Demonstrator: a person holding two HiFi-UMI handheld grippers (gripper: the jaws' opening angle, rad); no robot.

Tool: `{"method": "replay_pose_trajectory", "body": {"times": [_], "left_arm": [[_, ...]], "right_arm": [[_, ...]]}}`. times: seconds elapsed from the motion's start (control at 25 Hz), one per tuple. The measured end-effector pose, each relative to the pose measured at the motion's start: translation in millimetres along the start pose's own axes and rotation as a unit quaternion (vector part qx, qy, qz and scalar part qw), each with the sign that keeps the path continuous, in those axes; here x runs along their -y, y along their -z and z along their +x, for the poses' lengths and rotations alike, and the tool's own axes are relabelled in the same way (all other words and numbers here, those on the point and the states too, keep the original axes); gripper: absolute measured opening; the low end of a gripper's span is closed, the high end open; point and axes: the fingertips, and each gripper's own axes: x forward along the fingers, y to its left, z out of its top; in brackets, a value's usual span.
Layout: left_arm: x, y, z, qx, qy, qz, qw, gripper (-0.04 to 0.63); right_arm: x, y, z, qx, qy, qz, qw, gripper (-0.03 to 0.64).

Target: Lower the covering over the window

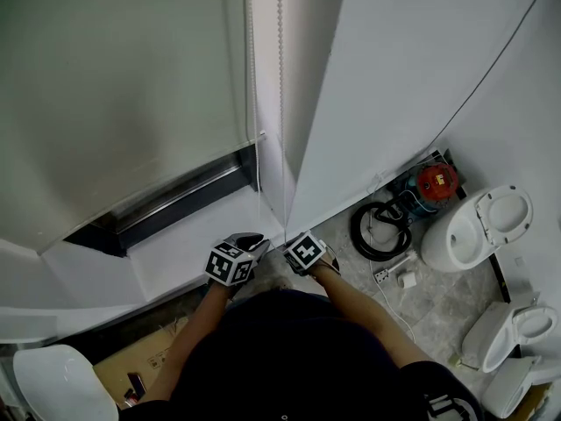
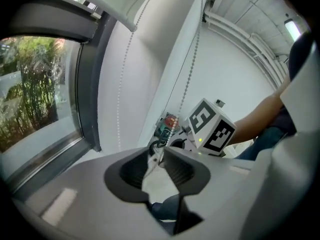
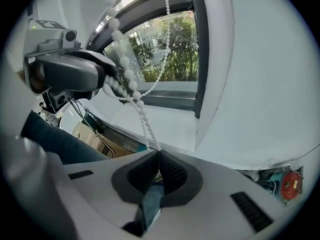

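Gripping the bead chain (image 3: 142, 116) beside a blind (image 1: 123, 95) hanging most of the way down the window (image 2: 35, 89).
Pinching the chain with the right gripper (image 3: 159, 153), jaws fully closed, angled steeply down; holding the left gripper (image 2: 161, 155) just beside it, jaws a crack apart with the chain at their tips, not pressed. Standing over a cardboard box (image 1: 118, 367) on the floor, contents unclear.

Your head camera looks steeply down at the window (image 1: 180, 198) from high above it. The camera on the left tool (image 2: 160, 158) sits close beside the window, looking past its right edge. The one on the right tool (image 3: 158, 156) faces the window from close by. All three share the bead chain (image 3: 142, 116).
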Motion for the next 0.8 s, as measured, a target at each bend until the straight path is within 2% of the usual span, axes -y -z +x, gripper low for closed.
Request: {"method": "replay_pose_trajectory", "body": {"times": [0.08, 0.12, 0.2, 0.28, 0.36, 0.48, 0.6, 0.72, 0.76, 0.8], "left_arm": [[0, -2, 1, -0.005, 0.005, 0.006, 1.0000, 0.248], [3, -6, -1, 0.000, 0.015, 0.008, 0.9999, 0.265], [12, -27, -7, 0.036, 0.040, 0.011, 0.9985, 0.265], [21, -57, -16, 0.094, 0.061, 0.013, 0.9936, 0.264], [32, -90, -29, 0.154, 0.076, 0.027, 0.9848, 0.264], [51, -134, -52, 0.226, 0.089, 0.069, 0.9675, 0.250], [62, -166, -71, 0.273, 0.086, 0.101, 0.9528, 0.139], [70, -178, -74, 0.271, 0.084, 0.143, 0.9483, 0.097], [71, -179, -73, 0.265, 0.083, 0.149, 0.9489, 0.022], [70, -179, -73, 0.261, 0.084, 0.148, 0.9501, 0.018]], "right_arm": [[-2, -1, 1, 0.003, -0.004, 0.001, 1.000, 0.012], [-2, -1, 2, 0.002, -0.006, -0.001, 1.000, 0.012], [1, 3, 1, -0.004, 0.000, -0.005, 1.000, 0.012], [2, 5, 1, -0.002, 0.000, -0.008, 1.000, 0.012], [-3, 2, 2, 0.010, -0.010, -0.013, 1.000, 0.012], [-7, 1, 1, 0.021, -0.009, -0.026, 0.999, 0.012], [-7, 2, 0, 0.028, -0.001, -0.041, 0.999, 0.012], [-14, 0, -2, 0.049, -0.014, -0.048, 0.998, 0.012], [-14, 0, -2, 0.054, -0.016, -0.049, 0.997, 0.012], [-14, 1, -3, 0.057, -0.014, -0.050, 0.997, 0.012]]}}
